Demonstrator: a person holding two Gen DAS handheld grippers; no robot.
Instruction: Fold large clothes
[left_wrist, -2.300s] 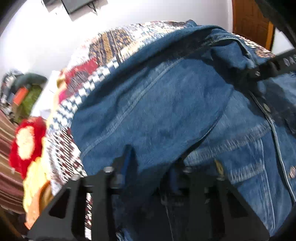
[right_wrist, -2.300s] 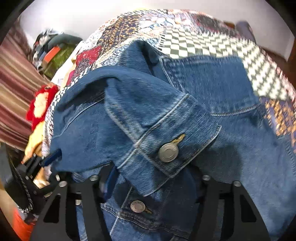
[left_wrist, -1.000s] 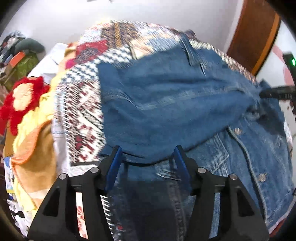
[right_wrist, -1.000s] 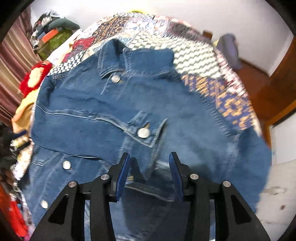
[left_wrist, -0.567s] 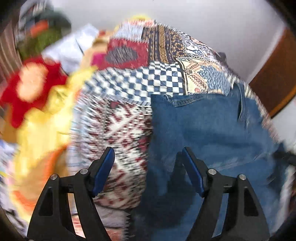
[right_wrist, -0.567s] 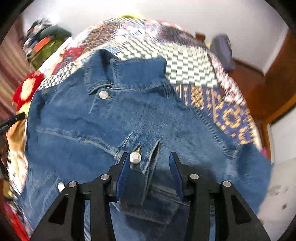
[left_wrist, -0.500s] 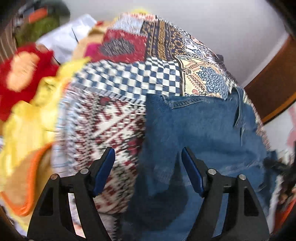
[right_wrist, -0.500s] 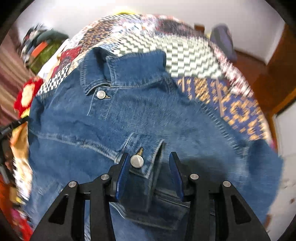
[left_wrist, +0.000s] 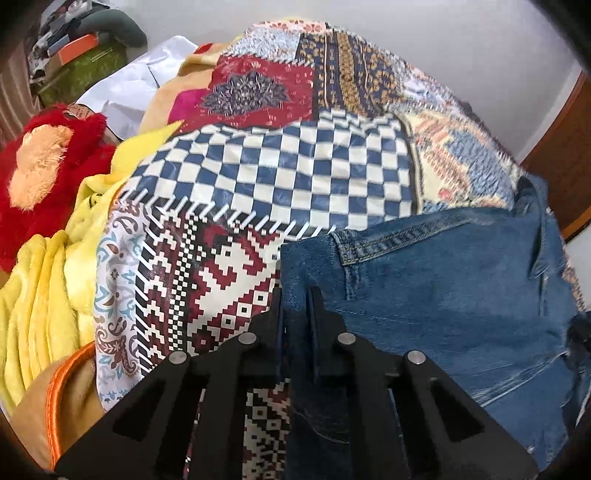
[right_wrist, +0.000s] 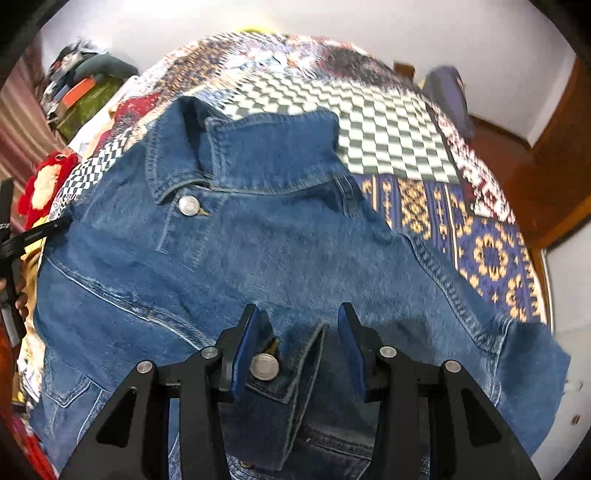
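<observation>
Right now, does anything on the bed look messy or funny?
The denim jacket lies crooked on the patchwork bedspread, collar skewed. One buttoned cuff is flopped across its front. A jumble of yellow and red plush things crowds the bed's edge.

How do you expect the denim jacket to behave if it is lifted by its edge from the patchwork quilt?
The denim jacket would probably drape rather than stay flat: its cuff is already folded over the body. The thick seams and metal buttons suggest a fairly heavy garment that sags. The left tongs, just closing on its edge, seem unlikely to slip on such coarse cloth.
</observation>
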